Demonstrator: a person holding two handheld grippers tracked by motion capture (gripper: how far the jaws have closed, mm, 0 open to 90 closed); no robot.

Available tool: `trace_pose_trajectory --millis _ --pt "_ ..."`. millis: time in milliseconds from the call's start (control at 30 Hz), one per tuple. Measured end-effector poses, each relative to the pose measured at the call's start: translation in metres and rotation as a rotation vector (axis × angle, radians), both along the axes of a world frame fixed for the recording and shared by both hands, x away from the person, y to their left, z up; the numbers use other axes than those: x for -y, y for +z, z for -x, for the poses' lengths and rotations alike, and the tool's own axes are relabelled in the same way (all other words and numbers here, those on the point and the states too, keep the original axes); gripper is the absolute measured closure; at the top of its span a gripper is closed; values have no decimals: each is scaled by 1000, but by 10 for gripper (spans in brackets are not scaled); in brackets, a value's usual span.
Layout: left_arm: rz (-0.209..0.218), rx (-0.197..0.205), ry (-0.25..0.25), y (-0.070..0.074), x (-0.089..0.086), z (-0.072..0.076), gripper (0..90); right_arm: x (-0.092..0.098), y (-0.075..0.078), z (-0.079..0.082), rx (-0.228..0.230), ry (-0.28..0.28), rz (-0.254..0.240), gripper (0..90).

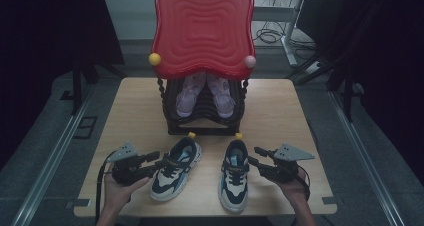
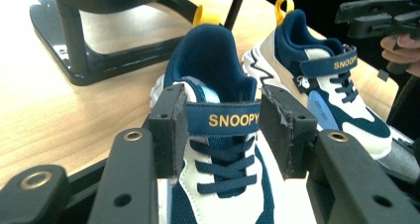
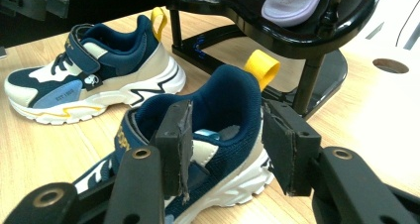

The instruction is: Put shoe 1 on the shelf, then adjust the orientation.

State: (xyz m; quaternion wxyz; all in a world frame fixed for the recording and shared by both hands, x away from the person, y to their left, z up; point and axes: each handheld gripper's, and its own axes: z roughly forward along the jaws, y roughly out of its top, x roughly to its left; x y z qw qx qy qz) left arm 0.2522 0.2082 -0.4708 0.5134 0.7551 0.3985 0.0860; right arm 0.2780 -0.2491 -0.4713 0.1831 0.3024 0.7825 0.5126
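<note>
Two navy, white and beige child's sneakers stand on the wooden table in front of a black rack. In the high view the left sneaker [image 1: 175,168] has my left gripper [image 1: 161,161] at its side. In the left gripper view the jaws [image 2: 225,130] straddle its "SNOOPY" strap [image 2: 223,119], pads close beside it, with no clear squeeze. The right sneaker [image 1: 234,176] lies just left of my right gripper [image 1: 256,156]. In the right gripper view the open jaws [image 3: 225,144] frame its heel collar [image 3: 218,110] and yellow pull loop [image 3: 261,65].
The black shoe rack [image 1: 205,128] stands mid-table under a tilted red wavy tray [image 1: 202,31]. A pair of lilac shoes [image 1: 187,98] sits on its shelf. Bare table [image 1: 280,111] lies on both sides of the rack. Each hand rests near the table's front edge.
</note>
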Motion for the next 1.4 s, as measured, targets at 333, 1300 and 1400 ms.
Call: trace_pose_trajectory --millis 333,1300,1400 --pt "-32 -4 -30 0 12 4 600 11 -1 -3 -15 -48 -48 558" --pt "-91 -131 -226 -13 65 12 895 12 -1 -3 -19 -81 -54 553" --pt "-117 -142 -215 -17 68 12 895 12 -2 -4 -23 -84 -59 553"
